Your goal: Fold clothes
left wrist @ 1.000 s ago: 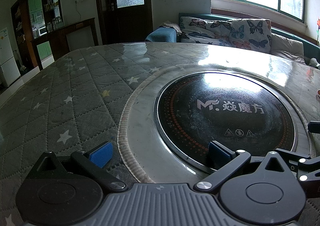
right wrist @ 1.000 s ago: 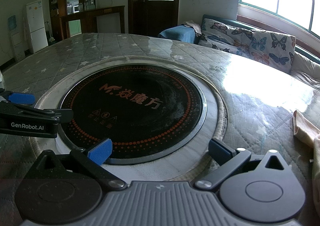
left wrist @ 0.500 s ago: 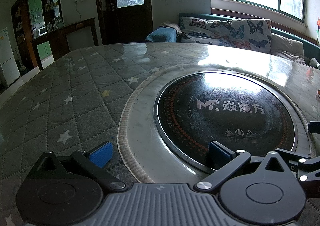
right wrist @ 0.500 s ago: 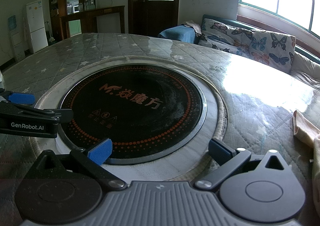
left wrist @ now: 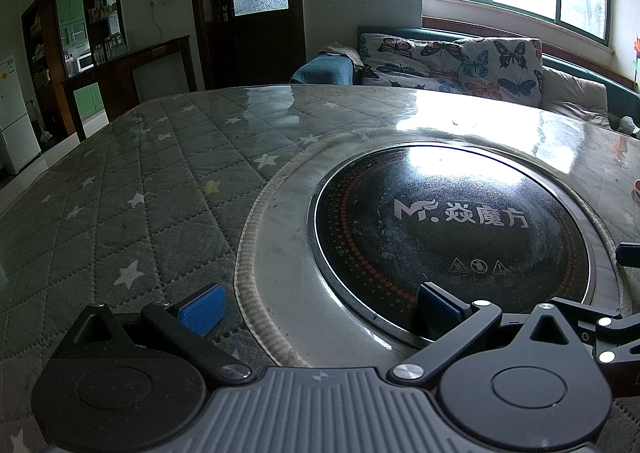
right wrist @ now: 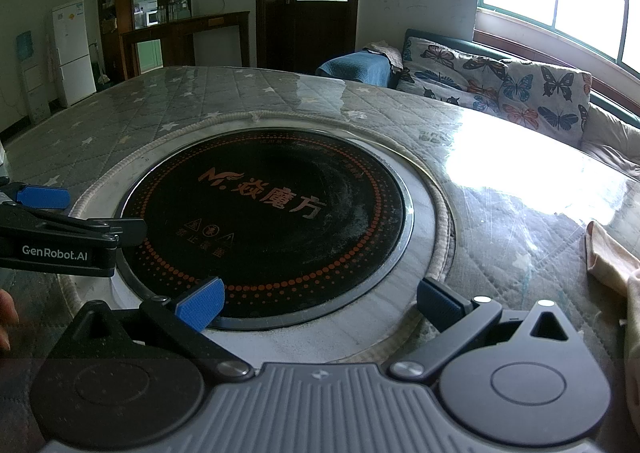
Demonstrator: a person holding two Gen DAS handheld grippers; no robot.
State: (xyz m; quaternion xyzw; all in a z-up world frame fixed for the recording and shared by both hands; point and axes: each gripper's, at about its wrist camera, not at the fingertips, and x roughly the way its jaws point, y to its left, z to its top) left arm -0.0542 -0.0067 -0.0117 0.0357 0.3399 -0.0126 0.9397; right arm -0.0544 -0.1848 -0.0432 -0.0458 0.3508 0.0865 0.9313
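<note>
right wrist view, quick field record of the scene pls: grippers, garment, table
left gripper: open, empty
right gripper: open, empty
garment: peach cloth at the right edge, partly out of frame, untouched
table: star-quilted cover under clear sheet
table centre: round black cooktop
background: butterfly sofa, white fridge

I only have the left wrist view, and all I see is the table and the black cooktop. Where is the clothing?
Observer: In the right wrist view, a pale peach cloth lies crumpled near the right side of the table, to the right of the cooktop.
Operator: Is the right tool holding it?
Observer: No. The right tool is open and empty over the cooktop's near rim. The cloth lies apart from it, to its right.
</note>
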